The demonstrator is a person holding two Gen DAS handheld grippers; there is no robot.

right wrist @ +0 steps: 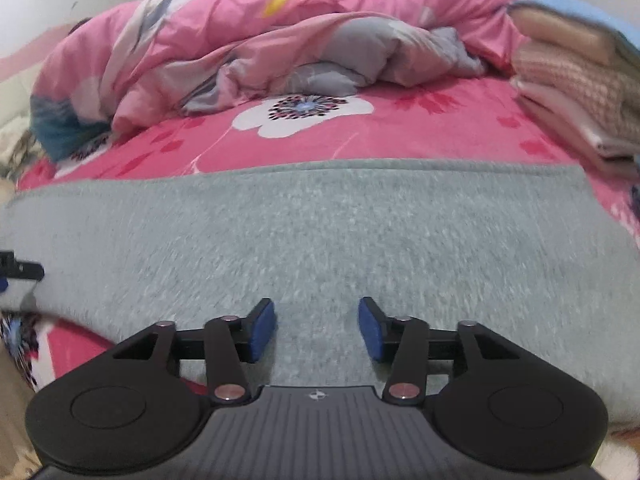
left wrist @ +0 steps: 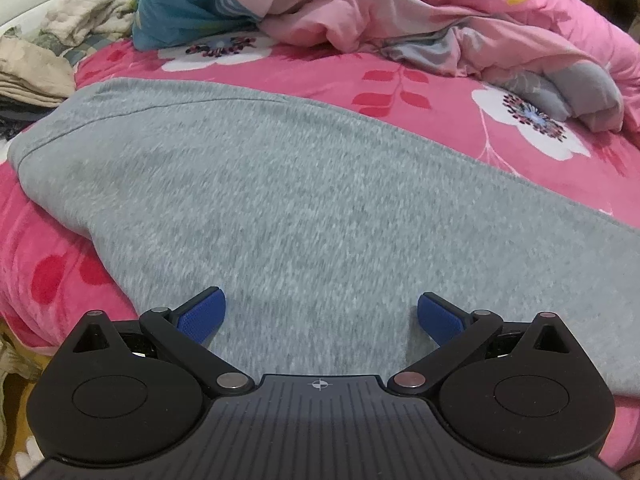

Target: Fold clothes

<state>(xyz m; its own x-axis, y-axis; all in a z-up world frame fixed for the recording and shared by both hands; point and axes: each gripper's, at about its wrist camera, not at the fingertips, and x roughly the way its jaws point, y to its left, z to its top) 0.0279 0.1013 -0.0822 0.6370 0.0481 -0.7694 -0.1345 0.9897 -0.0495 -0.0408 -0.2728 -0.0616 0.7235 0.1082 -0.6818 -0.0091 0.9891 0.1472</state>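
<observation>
1. Nearest the left wrist camera, the left hand-held gripper [left wrist: 322,312] hangs over the grey garment [left wrist: 280,200], its two blue-padded fingers spread wide apart with nothing between them.
2. One grey garment lies flat across the bed's pink floral sheet [left wrist: 400,76], spread under both cameras; a seam runs near its far left edge in the left view.
3. In the right wrist view, the right hand-held gripper [right wrist: 317,328] also sits above the grey garment [right wrist: 320,232], its two blue pads parted and gripping nothing.
4. At the left edge of the right view, a black piece of the other gripper [right wrist: 20,270] pokes in over the cloth.
5. One rumpled pink quilt [right wrist: 260,40] is heaped at the far side of the bed.
6. One stack of folded clothes [right wrist: 580,92] lies to the right of the garment in the right view; a second stack of beige folded clothes [left wrist: 32,76] lies to its left in the left view.
</observation>
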